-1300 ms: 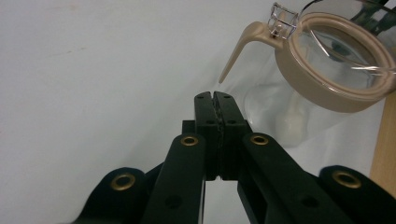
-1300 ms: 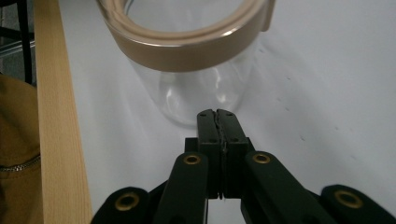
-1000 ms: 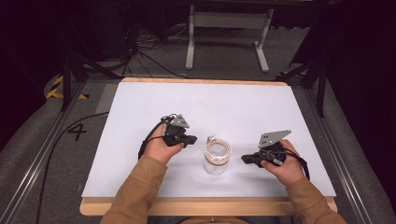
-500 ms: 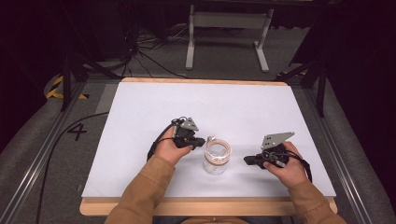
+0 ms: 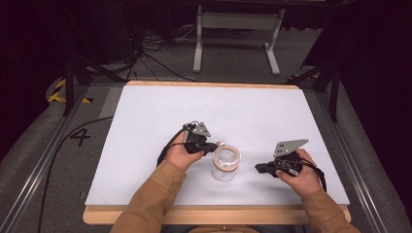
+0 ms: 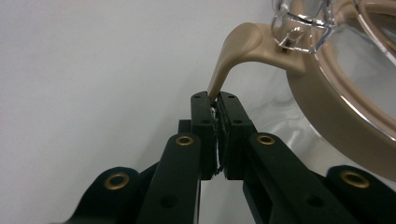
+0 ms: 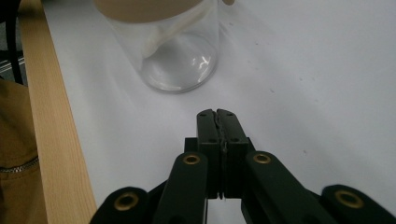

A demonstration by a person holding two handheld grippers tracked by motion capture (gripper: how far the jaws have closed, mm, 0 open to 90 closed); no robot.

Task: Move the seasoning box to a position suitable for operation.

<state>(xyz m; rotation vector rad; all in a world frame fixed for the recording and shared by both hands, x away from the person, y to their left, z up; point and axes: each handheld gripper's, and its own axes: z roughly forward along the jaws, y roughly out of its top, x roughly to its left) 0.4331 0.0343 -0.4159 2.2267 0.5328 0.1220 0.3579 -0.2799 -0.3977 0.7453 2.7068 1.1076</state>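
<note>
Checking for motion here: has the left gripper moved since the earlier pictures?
Yes. The left gripper has moved right across the table, up to the jar.

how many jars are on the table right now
1. A clear jar with a tan lid stands near the table's front edge, between the left gripper and the right gripper.

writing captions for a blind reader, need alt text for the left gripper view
The left claw, jaws nearly shut, pinches the tip of a tan latch on a clear jar's lid. The jar stands on a white table.
</note>
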